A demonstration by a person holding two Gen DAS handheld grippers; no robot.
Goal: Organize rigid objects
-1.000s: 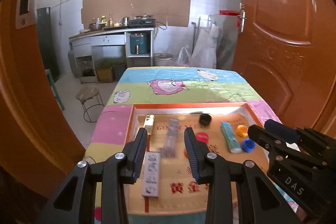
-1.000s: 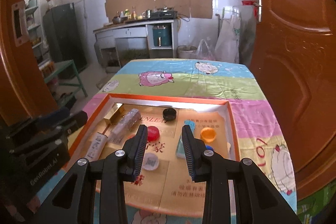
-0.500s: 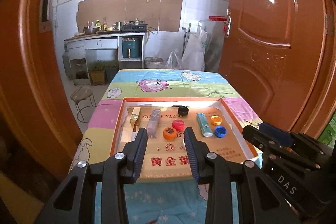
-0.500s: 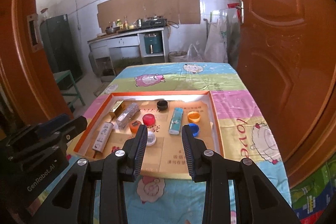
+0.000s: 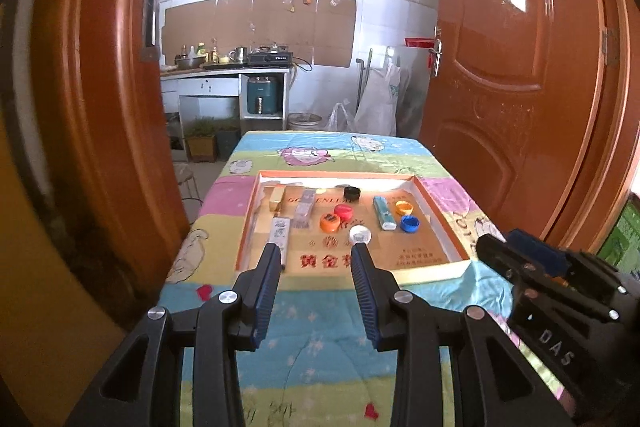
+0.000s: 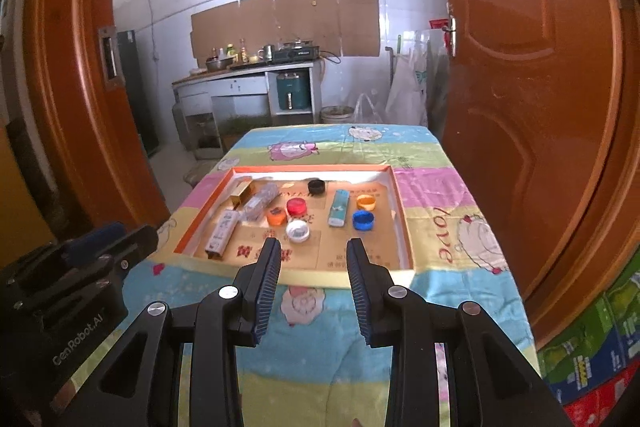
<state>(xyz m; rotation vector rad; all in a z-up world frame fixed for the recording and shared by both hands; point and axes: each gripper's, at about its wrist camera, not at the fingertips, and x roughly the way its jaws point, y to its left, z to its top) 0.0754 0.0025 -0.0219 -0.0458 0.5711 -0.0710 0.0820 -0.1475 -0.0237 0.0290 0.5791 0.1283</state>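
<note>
An orange-rimmed box lid (image 5: 440, 201) (image 6: 401, 211) lies on the table. It holds several bottle caps: black (image 5: 352, 192) (image 6: 315, 186), red (image 5: 343, 211) (image 6: 296, 206), orange (image 5: 329, 223) (image 6: 276, 217), white (image 5: 360, 235) (image 6: 298, 230), yellow (image 5: 404, 206) (image 6: 366, 202), blue (image 5: 410, 223) (image 6: 363, 219). A teal tube (image 5: 384, 213) (image 6: 338, 212), a gold box (image 5: 276, 197) (image 6: 241, 193), a clear packet (image 5: 303, 211) (image 6: 259, 202) and a white stick (image 5: 279, 231) (image 6: 221, 234) lie there too. My left gripper (image 5: 316, 257) and right gripper (image 6: 313, 251) are open, empty, well short of the lid.
The table wears a colourful cartoon cloth (image 6: 332, 327). Orange-brown doors stand close on the left (image 5: 92, 107) and right (image 6: 532, 107). A kitchen counter (image 5: 224, 71) is behind, a stool (image 5: 186, 175) at the table's left. Boxes (image 6: 592, 343) sit on the floor at right.
Both grippers have pulled back and up from over the lid to the near end of the table. The objects in the lid have not moved. Jaws stayed open.
</note>
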